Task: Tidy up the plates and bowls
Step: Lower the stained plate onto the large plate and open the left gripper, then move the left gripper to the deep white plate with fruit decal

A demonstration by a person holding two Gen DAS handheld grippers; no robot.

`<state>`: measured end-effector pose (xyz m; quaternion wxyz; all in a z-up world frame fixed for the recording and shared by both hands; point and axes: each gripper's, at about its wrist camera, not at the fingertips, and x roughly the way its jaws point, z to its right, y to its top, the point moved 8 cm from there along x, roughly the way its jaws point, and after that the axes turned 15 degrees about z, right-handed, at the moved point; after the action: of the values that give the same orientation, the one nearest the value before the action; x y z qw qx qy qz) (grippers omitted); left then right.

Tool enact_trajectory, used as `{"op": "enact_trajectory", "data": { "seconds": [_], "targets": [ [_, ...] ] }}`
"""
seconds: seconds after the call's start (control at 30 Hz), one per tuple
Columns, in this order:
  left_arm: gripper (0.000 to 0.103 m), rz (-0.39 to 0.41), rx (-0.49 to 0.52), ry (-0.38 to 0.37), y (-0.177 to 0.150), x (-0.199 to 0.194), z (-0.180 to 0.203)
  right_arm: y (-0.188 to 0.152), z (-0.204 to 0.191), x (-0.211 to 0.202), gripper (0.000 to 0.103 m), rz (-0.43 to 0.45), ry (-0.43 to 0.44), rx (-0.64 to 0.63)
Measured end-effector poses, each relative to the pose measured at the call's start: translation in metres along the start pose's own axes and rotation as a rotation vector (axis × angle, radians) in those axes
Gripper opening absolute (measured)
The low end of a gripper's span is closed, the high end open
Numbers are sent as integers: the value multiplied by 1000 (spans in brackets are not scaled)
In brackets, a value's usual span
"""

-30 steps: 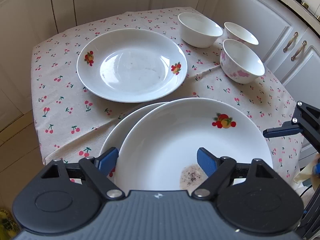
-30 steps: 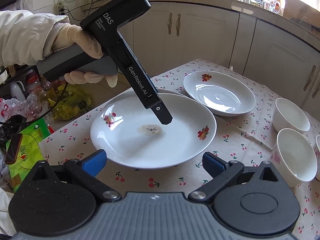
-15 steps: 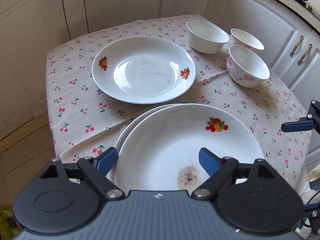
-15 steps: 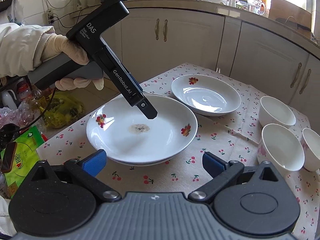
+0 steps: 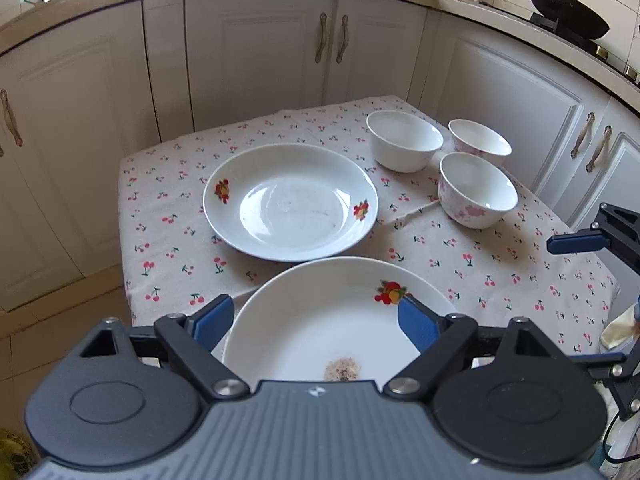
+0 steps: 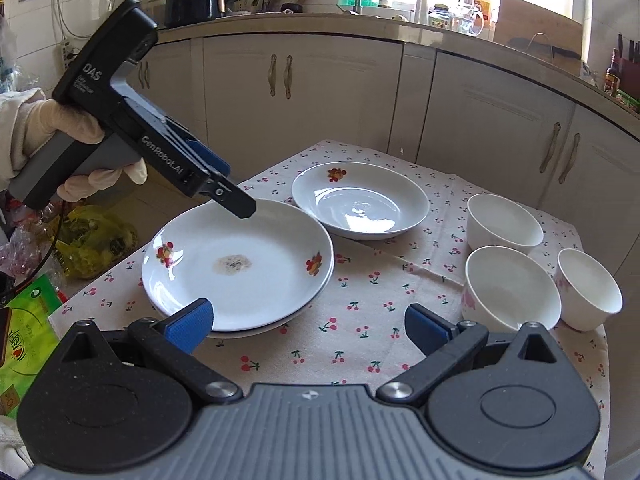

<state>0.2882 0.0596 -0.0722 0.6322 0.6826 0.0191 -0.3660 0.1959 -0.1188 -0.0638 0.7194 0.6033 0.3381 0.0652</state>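
Lower plate (image 6: 240,330) mostly hidden beneath stained plate (image 6: 236,264).

Lower plate (image 6: 256,330) mostly hidden

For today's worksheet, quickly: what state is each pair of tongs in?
Left tongs: open, holding nothing.
Right tongs: open, holding nothing.

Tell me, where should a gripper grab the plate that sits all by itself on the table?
Probably by its rim. The lone plate lies flat and is far too wide to span, but its raised edge is thin, so one finger could go over it and one under. The right gripper could come low across the bare tablecloth, away from the bowls.
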Motion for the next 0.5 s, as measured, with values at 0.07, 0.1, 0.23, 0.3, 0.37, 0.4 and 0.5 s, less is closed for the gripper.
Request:
{"op": "enact_trajectory", "data": {
  "seconds": [0.07,0.1,0.23,0.3,0.37,0.4,0.5],
  "targets": [
    [89,23,2,12,5,-2,-2,4,6,1,103,10,-8,-4],
    [89,35,3,22,8,-3,-4,6,9,3,103,15,-13,-7],
    [89,61,9,45,19,0,-12,13,21,14,103,19,-9,-14],
    [89,67,8,59,23,5,-17,16,25,22,103,13,1,-37],
    [89,68,5,66,27,11,-22,19,30,31,103,10,5,-62],
    [89,69,4,69,29,14,-25,20,32,35,103,9,9,-72],
    [89,63,10,81,33,24,-32,26,38,47,103,6,26,-86]
  ]
}}
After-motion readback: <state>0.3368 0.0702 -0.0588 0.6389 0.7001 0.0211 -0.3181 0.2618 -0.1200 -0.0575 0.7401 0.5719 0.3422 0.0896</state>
